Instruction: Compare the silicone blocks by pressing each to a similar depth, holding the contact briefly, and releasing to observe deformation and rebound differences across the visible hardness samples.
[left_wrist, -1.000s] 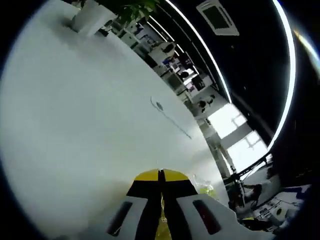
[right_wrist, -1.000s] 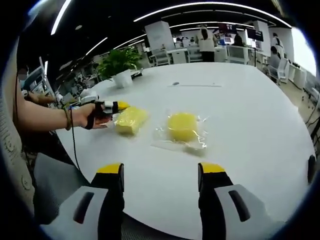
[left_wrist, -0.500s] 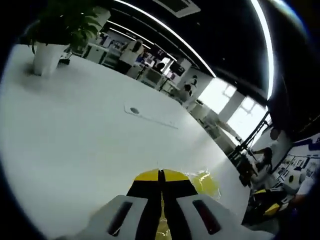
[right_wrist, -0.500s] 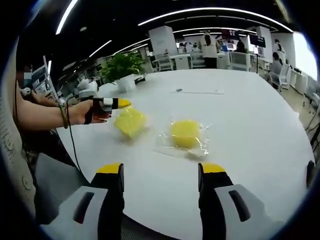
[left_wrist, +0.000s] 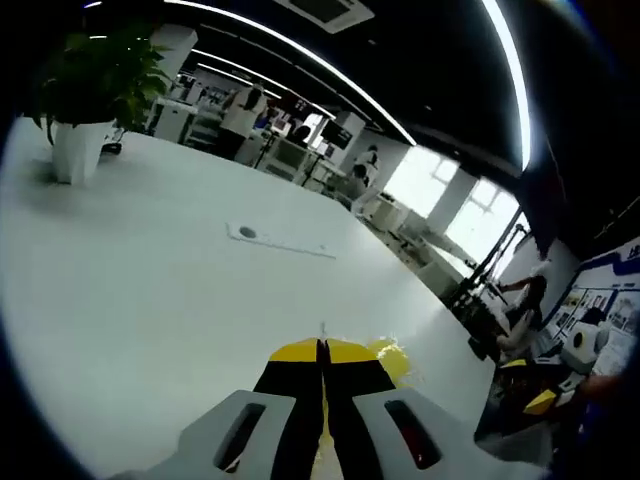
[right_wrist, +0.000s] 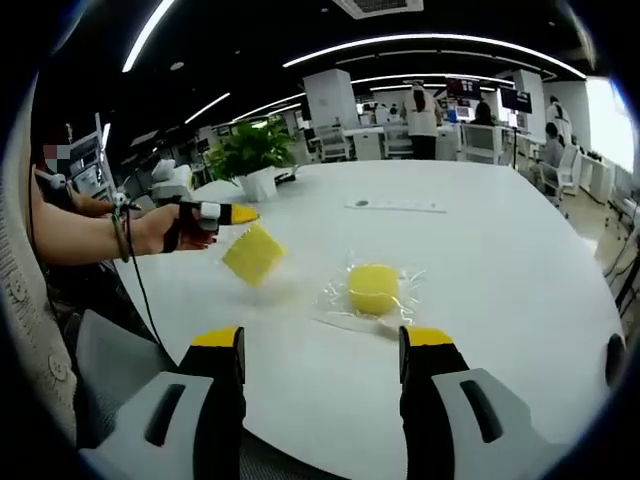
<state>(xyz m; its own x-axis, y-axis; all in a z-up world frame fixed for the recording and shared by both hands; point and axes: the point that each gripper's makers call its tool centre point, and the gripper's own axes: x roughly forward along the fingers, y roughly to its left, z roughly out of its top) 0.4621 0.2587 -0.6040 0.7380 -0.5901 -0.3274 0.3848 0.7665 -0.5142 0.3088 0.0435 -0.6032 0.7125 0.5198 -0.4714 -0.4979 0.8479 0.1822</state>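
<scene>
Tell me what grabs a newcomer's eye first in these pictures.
In the right gripper view, the left tool holds a yellow block in its bag, lifted off the white table. A second yellow block lies bagged on the table, ahead of the open right tool. A potted plant stands behind.

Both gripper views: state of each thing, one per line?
Left gripper: shut on the square block's bag, lifted.
Right gripper: open, holding nothing.
Square yellow block: bagged, hanging tilted, off the table.
Round yellow block: bagged, flat on the table, untouched.
Potted plant: upright on the table.
White table: carries the round block and plant.
</scene>
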